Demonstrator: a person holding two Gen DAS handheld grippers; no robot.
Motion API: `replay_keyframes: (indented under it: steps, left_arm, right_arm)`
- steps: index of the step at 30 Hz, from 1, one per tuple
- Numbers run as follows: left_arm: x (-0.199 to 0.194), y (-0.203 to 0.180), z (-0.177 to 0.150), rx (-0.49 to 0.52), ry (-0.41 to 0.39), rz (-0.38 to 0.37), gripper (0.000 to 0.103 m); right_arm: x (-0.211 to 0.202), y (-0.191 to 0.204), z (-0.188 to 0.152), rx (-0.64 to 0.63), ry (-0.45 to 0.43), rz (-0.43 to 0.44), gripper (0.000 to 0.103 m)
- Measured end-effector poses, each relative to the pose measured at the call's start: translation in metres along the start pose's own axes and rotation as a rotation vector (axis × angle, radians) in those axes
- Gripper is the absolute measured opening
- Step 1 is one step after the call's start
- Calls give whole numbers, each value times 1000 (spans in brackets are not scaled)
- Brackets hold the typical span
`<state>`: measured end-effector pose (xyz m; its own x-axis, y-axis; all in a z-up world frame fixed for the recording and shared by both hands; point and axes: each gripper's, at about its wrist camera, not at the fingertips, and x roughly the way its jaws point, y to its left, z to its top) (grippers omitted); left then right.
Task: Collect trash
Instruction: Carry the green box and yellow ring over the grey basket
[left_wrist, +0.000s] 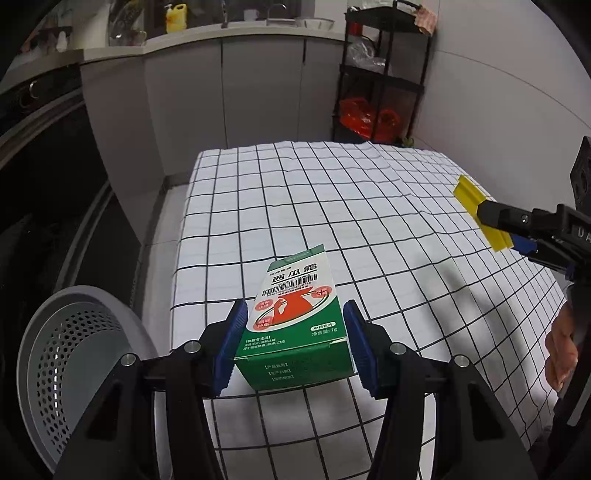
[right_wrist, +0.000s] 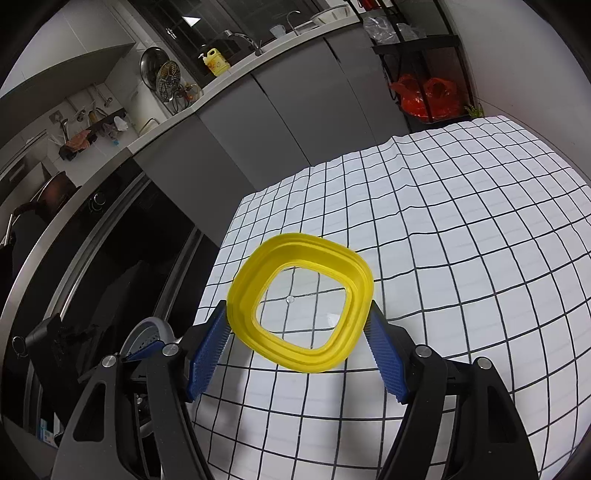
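Bin (left_wrist: 55, 354): grey perforated basket on the floor, at 8 o'clock in the left wrist view, beside the table edge; also glimpsed low at 8 o'clock in the right wrist view

Left gripper (left_wrist: 293, 339): jaws part open, one blue pad on each long side of the box; pads look close to or just touching the card, cannot tell if load is taken

Box (left_wrist: 295, 325): green and white carton, lying flat on the checked cloth (left_wrist: 369, 206), long axis running 12 to 6 o'clock, straight along the fingers; near end sits between the pads

Right gripper (right_wrist: 299, 347): closed on the yellow lid, pads pressing its two opposite sides

Yellow lid (right_wrist: 301, 306): square ring frame with clear centre, held off the cloth, tilted; seen edge-on at 3 o'clock in the left wrist view

Key relation: bin lies at 8 o'clock of the left gripper, well apart from the right one; left arm is nearer

Judgement: box grip likely needs firming before any carry to the bin

Risk: thin carton may crush or slide
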<state>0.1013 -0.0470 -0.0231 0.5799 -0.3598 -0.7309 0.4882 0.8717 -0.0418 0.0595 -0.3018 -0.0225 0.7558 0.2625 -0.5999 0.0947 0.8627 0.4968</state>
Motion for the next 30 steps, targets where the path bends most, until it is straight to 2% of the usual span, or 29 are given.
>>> replay_keyframes:
  steps: [8, 17, 30]
  left_arm:
    - [-23, 14, -7, -50, -34, 67, 52]
    - [-63, 45, -25, -134, -81, 173, 52]
    - [-96, 111, -70, -289, -77, 357, 52]
  right_arm:
    - [10, 24, -3, -40, 19, 36, 70]
    - [32, 75, -17, -121, 62, 123, 70]
    - [83, 162, -60, -278, 195, 234, 70]
